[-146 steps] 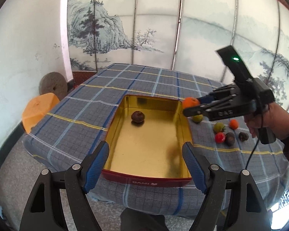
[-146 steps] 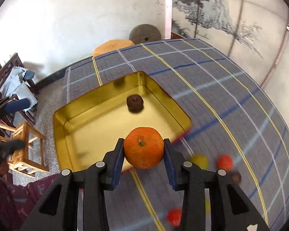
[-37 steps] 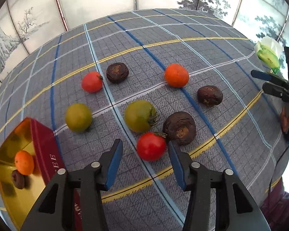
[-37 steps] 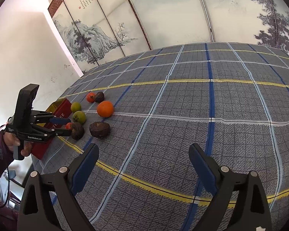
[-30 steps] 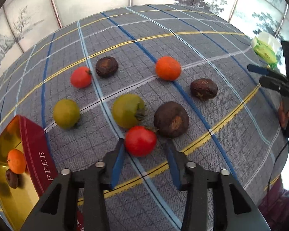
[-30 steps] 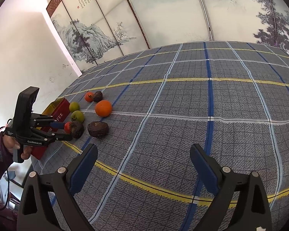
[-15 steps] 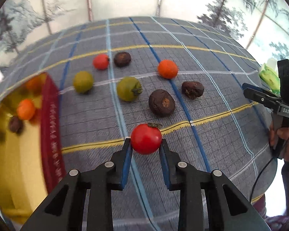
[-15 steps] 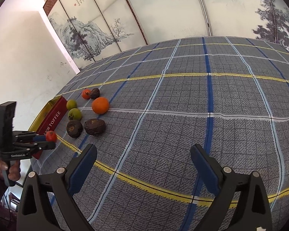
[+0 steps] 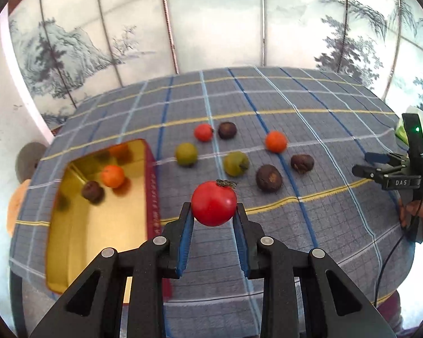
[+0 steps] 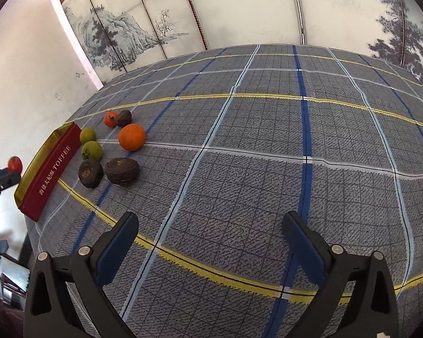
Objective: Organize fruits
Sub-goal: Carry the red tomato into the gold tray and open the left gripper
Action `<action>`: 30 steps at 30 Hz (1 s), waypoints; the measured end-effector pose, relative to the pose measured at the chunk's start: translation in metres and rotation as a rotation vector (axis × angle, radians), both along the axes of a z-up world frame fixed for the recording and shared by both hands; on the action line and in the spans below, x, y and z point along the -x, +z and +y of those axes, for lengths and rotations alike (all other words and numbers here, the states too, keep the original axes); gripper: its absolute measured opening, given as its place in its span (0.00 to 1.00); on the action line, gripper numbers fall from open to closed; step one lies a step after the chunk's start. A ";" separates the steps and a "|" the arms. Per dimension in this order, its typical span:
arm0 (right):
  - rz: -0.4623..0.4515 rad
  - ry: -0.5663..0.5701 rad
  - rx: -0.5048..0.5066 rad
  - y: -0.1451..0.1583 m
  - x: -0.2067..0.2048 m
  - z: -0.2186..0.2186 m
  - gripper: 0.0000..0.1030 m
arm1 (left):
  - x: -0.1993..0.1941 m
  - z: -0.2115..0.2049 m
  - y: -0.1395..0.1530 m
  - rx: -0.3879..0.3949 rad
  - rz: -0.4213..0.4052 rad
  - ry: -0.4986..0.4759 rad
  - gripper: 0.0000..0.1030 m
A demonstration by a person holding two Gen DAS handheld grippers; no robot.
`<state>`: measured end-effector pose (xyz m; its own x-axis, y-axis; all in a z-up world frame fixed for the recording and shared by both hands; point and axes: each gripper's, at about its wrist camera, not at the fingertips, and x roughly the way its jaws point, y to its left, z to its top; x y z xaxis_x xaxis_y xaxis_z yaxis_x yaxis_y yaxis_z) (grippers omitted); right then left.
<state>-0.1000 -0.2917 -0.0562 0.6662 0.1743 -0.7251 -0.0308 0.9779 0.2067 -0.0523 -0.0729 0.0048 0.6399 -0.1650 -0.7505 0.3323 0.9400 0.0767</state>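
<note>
- Red tomato point(image 9: 213, 203): clamped between the blue pads of the left gripper point(image 9: 213, 219), lifted off the cloth, green calyx on top; just right of the tin in the left wrist view.
- Left gripper: closed on the red tomato, both pads touching its sides.
- Tin point(image 9: 70, 225): gold inside, red outside, lettered "TOFFEE" on the side wall point(image 10: 52, 171); near the left edge of the table.
- In the tin: one orange point(image 9: 112, 176) and one dark brown fruit point(image 9: 92, 191), touching or nearly so.
- On the cloth, right of the tin: small red tomato point(image 9: 203, 132), two green fruits point(image 9: 186, 154) point(image 9: 235, 164), loose orange point(image 9: 275, 141), three dark brown fruits point(image 9: 227, 130) point(image 9: 268, 178) point(image 9: 302, 163).
- Right gripper point(image 10: 208, 250): jaws spread wide, nothing between them; above bare cloth, well apart from the fruit cluster.
- Tablecloth point(image 10: 268, 169): grey-blue plaid with yellow, blue and white lines.
- Painted folding screen point(image 9: 211, 22): behind the table.
</note>
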 end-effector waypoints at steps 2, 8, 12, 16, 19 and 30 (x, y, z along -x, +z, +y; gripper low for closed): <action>0.004 0.000 0.013 0.000 0.000 0.001 0.99 | 0.003 0.005 0.004 -0.006 -0.021 0.020 0.28; 0.019 0.000 0.061 -0.001 -0.002 0.008 1.00 | 0.012 0.021 0.015 -0.048 -0.096 0.070 0.28; 0.031 -0.001 0.099 -0.003 -0.003 0.013 1.00 | 0.014 0.033 0.021 -0.058 -0.127 0.107 0.29; 0.044 -0.003 0.144 -0.004 -0.004 0.018 1.00 | 0.014 0.044 0.024 -0.064 -0.148 0.138 0.29; 0.055 -0.006 0.183 -0.005 -0.006 0.023 1.00 | 0.016 0.051 0.027 -0.071 -0.163 0.156 0.29; 0.077 -0.009 0.257 -0.009 -0.008 0.030 1.00 | 0.018 0.073 0.032 -0.085 -0.199 0.210 0.29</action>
<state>-0.0919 -0.2621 -0.0649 0.6083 -0.0275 -0.7933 -0.0157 0.9988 -0.0467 -0.0701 -0.0004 0.0370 0.7893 0.0446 -0.6124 0.1022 0.9739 0.2027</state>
